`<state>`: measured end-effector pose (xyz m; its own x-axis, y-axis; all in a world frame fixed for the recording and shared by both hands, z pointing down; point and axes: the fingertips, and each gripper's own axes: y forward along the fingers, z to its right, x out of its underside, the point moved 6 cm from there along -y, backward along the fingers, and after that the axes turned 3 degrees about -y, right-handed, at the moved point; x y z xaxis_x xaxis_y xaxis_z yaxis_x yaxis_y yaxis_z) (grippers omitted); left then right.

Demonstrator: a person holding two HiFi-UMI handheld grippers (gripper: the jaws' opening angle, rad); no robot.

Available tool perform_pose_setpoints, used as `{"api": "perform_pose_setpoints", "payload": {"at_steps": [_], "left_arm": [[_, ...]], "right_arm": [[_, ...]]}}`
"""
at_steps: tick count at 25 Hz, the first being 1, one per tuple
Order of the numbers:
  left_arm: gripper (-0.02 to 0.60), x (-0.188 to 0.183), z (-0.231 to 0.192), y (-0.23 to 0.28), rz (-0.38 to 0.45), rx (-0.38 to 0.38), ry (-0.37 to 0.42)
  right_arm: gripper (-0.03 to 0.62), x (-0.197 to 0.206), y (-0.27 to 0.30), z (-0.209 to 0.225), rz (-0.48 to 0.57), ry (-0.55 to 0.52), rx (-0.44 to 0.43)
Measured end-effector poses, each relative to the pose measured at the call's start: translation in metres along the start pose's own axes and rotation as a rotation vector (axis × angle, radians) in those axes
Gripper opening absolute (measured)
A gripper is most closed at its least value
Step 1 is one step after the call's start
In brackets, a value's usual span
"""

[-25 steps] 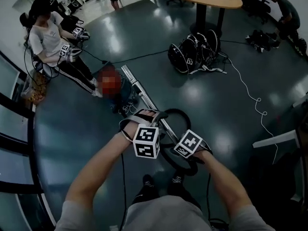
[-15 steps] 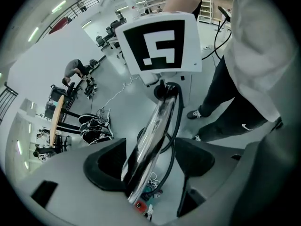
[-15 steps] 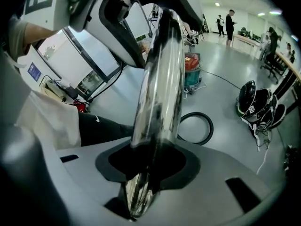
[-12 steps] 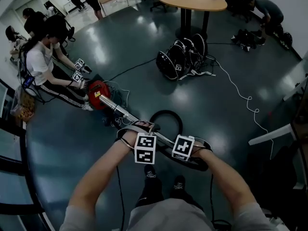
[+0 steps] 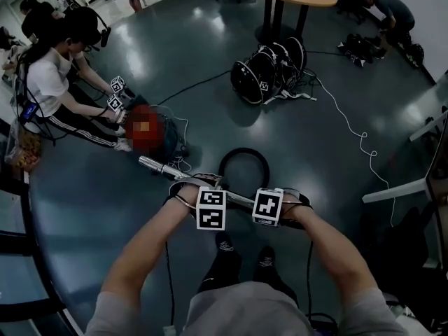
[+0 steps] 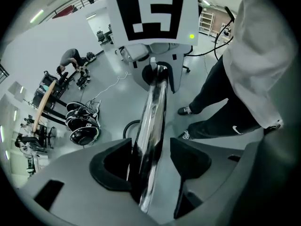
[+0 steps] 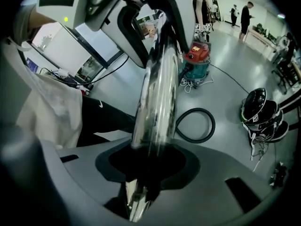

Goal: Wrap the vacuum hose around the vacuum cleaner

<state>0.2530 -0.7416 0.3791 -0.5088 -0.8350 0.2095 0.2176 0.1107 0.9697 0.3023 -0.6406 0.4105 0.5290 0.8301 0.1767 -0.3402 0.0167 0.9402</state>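
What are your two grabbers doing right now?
Left gripper: open, jaws have just been closing, tube between them.
Right gripper: shut on the tube.

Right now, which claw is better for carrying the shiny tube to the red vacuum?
Probably the right. The right claw is shut on the shiny tube. The left claw has just been closing around the tube, but one pad shows a gap, so it isn't gripping yet.

Glossy chromed metal tube [image 5: 157, 166], matt black hose [image 5: 243, 150], shiny floor [image 5: 315, 159].
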Motion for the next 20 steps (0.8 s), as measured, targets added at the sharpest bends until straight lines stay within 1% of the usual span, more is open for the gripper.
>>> {"api": "perform_pose_setpoints", "payload": {"at_steps": [5,9,11,13,16,20], "left_arm": [[0.223,0.038,0.005,0.015,-0.007,0.04,-0.004],[0.159,0.068,0.013,0.031,-0.006,0.059,-0.047],[0.098,0.08,0.015,0.037,-0.002,0.041,-0.076],[0.097,0.087,0.018,0.041,0.026,0.037,-0.113],[0.095,0.097,0.023,0.046,0.071,0.055,-0.175],[0.095,0.109,0.026,0.047,0.107,0.039,-0.246]], "right_arm": [[0.132,-0.027,0.002,0.008,-0.017,-0.045,0.024],[0.127,-0.051,0.0,0.013,-0.02,-0.093,0.052],[0.125,-0.06,-0.002,0.016,-0.022,-0.116,0.061],[0.124,-0.067,-0.001,0.018,-0.03,-0.129,0.068],[0.123,-0.077,0.001,0.022,-0.036,-0.151,0.091],[0.124,-0.091,0.0,0.028,-0.053,-0.224,0.145]]}}
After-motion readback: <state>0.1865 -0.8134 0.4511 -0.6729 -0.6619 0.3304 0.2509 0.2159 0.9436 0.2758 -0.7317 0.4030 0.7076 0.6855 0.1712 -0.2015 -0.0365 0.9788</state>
